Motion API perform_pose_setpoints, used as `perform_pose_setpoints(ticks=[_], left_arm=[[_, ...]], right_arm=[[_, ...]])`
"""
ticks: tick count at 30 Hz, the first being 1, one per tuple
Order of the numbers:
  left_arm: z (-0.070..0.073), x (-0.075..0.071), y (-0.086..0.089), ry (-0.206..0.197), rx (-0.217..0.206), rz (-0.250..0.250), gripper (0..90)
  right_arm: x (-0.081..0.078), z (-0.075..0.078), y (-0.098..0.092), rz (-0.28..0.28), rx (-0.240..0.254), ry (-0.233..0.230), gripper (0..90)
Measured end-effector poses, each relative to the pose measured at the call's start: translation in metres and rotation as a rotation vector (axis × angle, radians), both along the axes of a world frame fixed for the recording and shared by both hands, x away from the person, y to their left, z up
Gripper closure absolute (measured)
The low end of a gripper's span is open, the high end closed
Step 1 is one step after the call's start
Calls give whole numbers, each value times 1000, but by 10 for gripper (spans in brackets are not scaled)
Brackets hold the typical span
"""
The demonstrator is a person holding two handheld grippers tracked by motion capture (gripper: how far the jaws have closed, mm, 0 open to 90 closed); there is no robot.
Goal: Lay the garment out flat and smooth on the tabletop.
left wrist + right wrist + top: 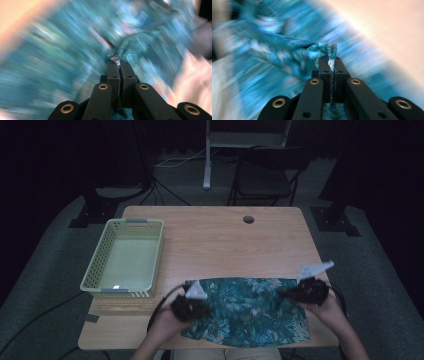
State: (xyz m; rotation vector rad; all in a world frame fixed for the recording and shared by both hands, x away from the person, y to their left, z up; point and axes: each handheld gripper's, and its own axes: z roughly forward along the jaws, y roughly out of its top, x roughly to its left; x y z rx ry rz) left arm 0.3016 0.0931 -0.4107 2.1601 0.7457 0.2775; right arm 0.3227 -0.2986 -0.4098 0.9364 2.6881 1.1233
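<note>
Nearest, at the table's near edge, two hands come in from below, each holding one gripper. One teal patterned cloth (pixel 250 312) lies spread between them on the near half of the table (pixel 215 240), its near hem reaching the table's edge.

On the left, the left gripper (pixel 192 307) is clamped on the cloth near its left edge; in the left gripper view the jaws stand pressed together with a pinch of cloth (pixel 125 50) bunched at their tips (pixel 120 63). On the right, the right gripper (pixel 300 292) bites the cloth near its right edge; in the right gripper view a fold of the cloth (pixel 322 50) runs down the slit between the closed jaws (pixel 331 61). Both gripper views are blurred around the jaws. Each gripper carries one grey three-cornered plate, so two in all.

Farther back on the left side of the table sits one pale green basket (pixel 97 257), well apart from the cloth. One small dark round hole (pixel 248 219) marks the far part of the tabletop.

Beyond the table stand one dark folding chair (pixel 265 175) and one pale stand (pixel 207 155), with cables on the floor.
</note>
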Motion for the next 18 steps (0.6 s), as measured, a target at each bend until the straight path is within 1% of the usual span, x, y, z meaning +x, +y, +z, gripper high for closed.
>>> perform_pose_setpoints(ticks=[1, 2, 3, 4, 5, 6, 7, 8, 9, 10, 11, 12, 13, 14, 16, 17, 18], left_arm=[[18, 19, 6, -102, -58, 163, 793], [36, 37, 13, -159, -103, 322, 612], [49, 51, 20, -203, -134, 422, 526], [58, 62, 25, -178, -184, 461, 462], [63, 69, 28, -131, -221, 450, 420], [64, 72, 28, -121, -236, 427, 415], [61, 71, 26, -115, -228, 402, 409], [56, 69, 24, -106, -217, 378, 398], [49, 67, 22, -83, -203, 359, 376], [40, 64, 21, -58, -204, 334, 366], [31, 61, 20, -30, -204, 314, 366], [21, 58, 19, -3, -197, 300, 366], [12, 56, 17, 24, -182, 275, 367], [4, 54, 15, 47, -155, 252, 371], [-12, 49, 12, 72, -100, 226, 404], [-20, 47, 9, 79, -69, 225, 410], [-26, 45, 8, 85, -28, 218, 410]], right_arm=[[18, 15, -2, -87, -3, -71, 875], [36, 33, -7, -230, 44, -142, 797], [52, 51, -16, -393, 126, -192, 700], [63, 65, -26, -515, 234, -213, 651], [70, 75, -33, -591, 318, -214, 640], [74, 82, -36, -623, 345, -209, 589], [76, 85, -35, -631, 329, -214, 551], [76, 85, -32, -630, 293, -218, 550], [74, 82, -29, -616, 265, -215, 545], [72, 77, -26, -607, 245, -208, 525], [70, 69, -24, -597, 236, -182, 517], [69, 61, -22, -577, 230, -140, 508], [67, 52, -19, -569, 219, -110, 491], [64, 44, -17, -568, 205, -89, 490], [57, 27, -11, -538, 197, -31, 488], [53, 19, -8, -534, 184, -19, 488], [48, 12, -5, -522, 168, -4, 488]])
